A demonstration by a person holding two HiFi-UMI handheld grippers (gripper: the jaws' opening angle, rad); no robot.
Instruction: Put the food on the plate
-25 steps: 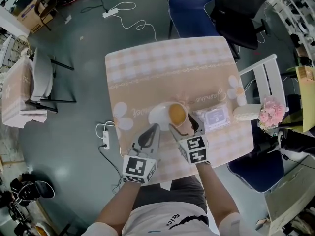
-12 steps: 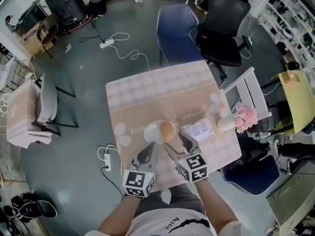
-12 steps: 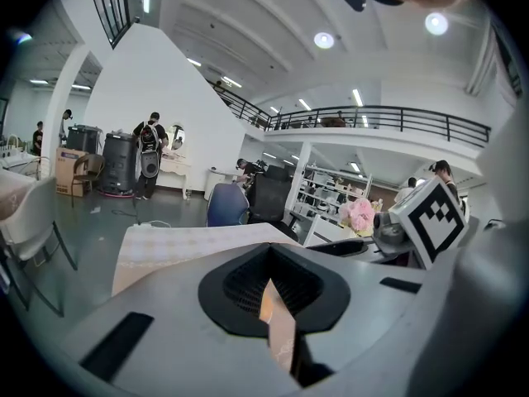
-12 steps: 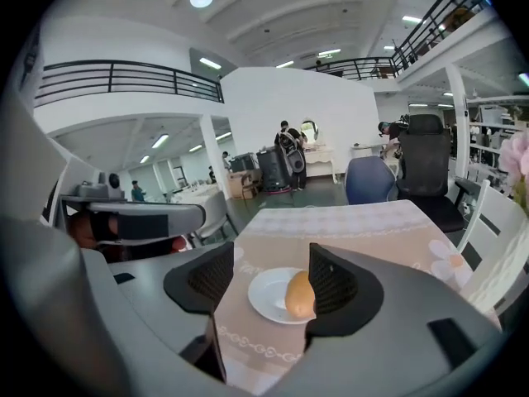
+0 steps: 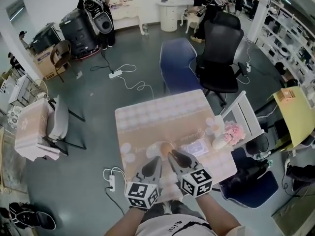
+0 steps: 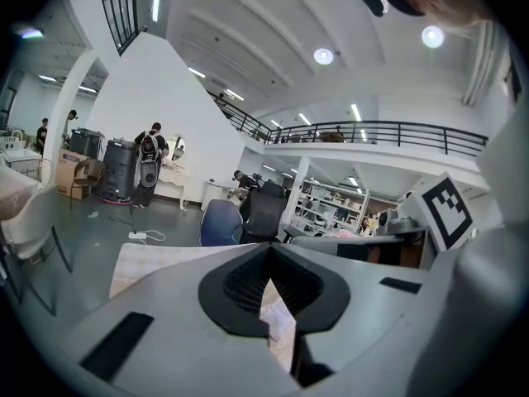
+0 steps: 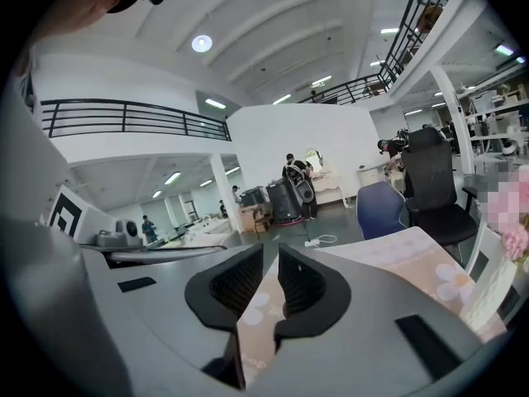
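So the food, an orange-brown roundish thing (a bun, maybe? too small to be sure), looks to us like it's sitting on the white plate. That's close to the near edge of the tabletop, about midway along it. We only get a sliver of the plate because the tongs sit in front of it in the head view. If we're reading that right, the job is basically done.

That would explain the tongs. The left tongs are closed tip to tip with nothing in them, just tablecloth showing through the little gap behind the tips. The right tongs are closing, with only a narrow slit left and nothing in it but tablecloth. Both are held over the near edge and point out across the room instead of down at the plate, so we figure they're clear of the food.

Just right of the plate there's a clear box, and pink flowers sit by the right edge. Neither touches the plate. Beyond the far edge stand a blue chair and a black office chair.
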